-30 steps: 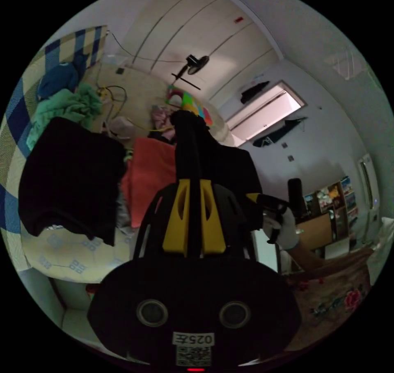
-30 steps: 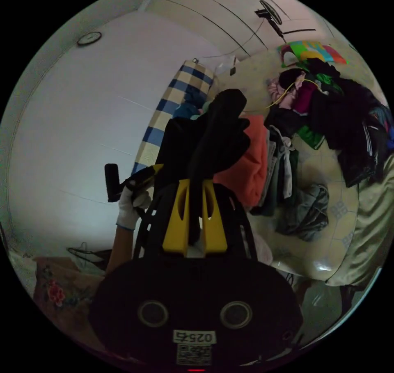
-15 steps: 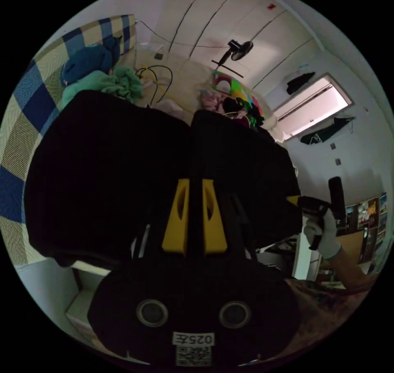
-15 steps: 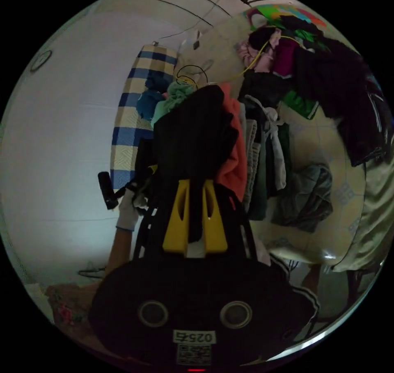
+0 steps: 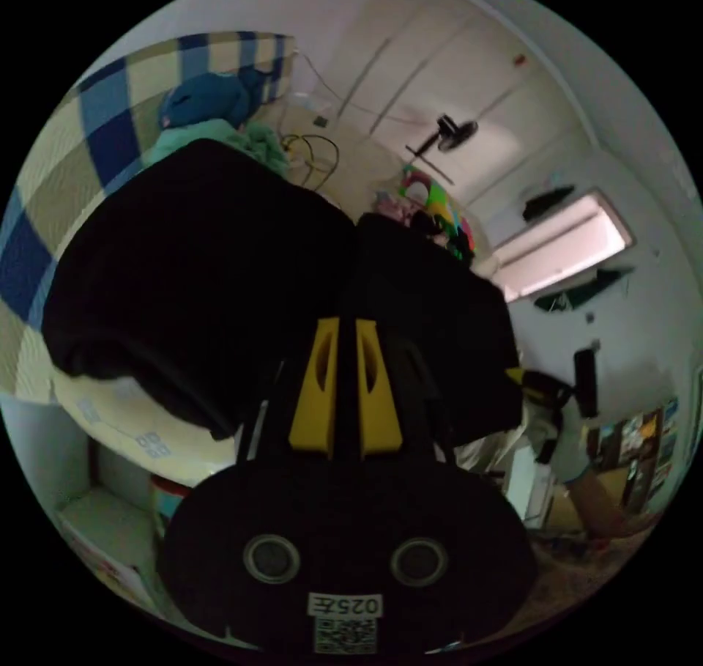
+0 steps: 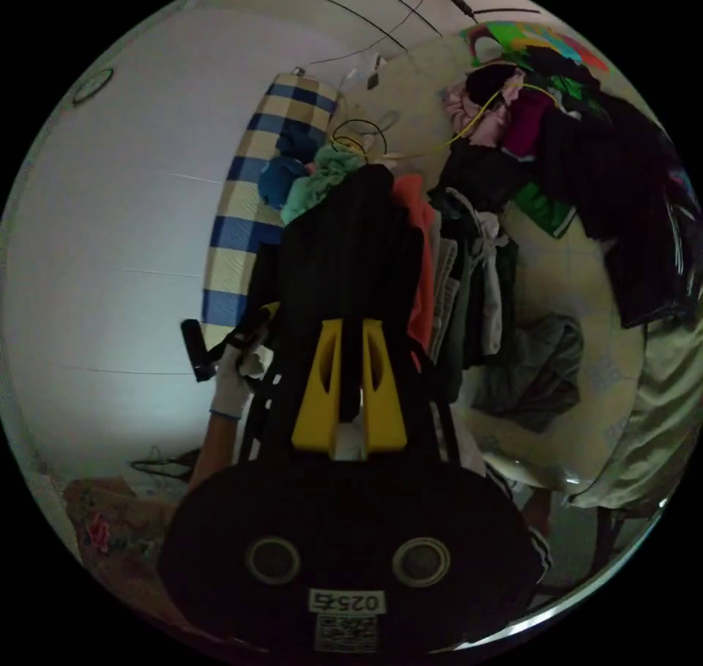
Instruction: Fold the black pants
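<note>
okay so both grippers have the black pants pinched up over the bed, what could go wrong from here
Possible snags:
1. The black pants hang bunched from the left gripper and right gripper, so a fold laid now may come out uneven.
2. The orange garment and the clothes pile sit close behind; the pants could drag them along.
3. The yellow cable on the bed could catch.

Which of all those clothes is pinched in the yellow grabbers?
The black pants, clamped by the right gripper and left gripper. The orange cloth and grey garment lie loose on the bed.
</note>
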Motion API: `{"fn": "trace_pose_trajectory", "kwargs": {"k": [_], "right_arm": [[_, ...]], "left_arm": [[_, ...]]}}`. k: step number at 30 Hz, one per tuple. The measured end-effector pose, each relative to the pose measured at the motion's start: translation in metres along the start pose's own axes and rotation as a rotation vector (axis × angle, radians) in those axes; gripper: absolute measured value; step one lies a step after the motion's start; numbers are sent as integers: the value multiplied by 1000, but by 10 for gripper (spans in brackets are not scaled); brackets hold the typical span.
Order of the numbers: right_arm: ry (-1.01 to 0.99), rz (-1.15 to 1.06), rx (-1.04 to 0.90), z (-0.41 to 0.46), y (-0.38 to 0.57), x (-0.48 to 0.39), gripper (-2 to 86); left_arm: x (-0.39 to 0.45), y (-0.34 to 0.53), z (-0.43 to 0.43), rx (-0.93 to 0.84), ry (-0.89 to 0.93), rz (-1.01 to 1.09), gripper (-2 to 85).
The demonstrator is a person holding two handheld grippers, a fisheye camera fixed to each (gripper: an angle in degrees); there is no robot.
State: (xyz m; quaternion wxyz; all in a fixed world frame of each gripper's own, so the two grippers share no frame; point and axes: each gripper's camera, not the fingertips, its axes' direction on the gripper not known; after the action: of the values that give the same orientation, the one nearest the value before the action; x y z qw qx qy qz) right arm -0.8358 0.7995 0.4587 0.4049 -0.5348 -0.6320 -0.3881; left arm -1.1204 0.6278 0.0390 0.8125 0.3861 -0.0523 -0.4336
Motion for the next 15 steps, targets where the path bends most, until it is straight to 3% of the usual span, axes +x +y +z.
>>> {"fn": "trace_pose_trajectory", "kwargs": {"k": [4,6,8,10,13,15], "right_arm": [[-46,-55,161,-48,51,11,-1],[42,-113,305,-86,83,3,-4],[200,-196,512,-143,128,-18,-1],[372,-296,670,-182,161,-38,11],[668,-437,927,-221,201,-53,96],[683,-384,927,-239,203,-36,116]], "left_arm": [[-11,41,-62,302,216,-137,-1],[15,51,-85,419,282,-24,20],[80,53,-105,476,299,215,44],[138,49,-103,425,308,382,56],[229,46,-64,287,394,562,65],[278,47,-25,190,461,632,83]]}}
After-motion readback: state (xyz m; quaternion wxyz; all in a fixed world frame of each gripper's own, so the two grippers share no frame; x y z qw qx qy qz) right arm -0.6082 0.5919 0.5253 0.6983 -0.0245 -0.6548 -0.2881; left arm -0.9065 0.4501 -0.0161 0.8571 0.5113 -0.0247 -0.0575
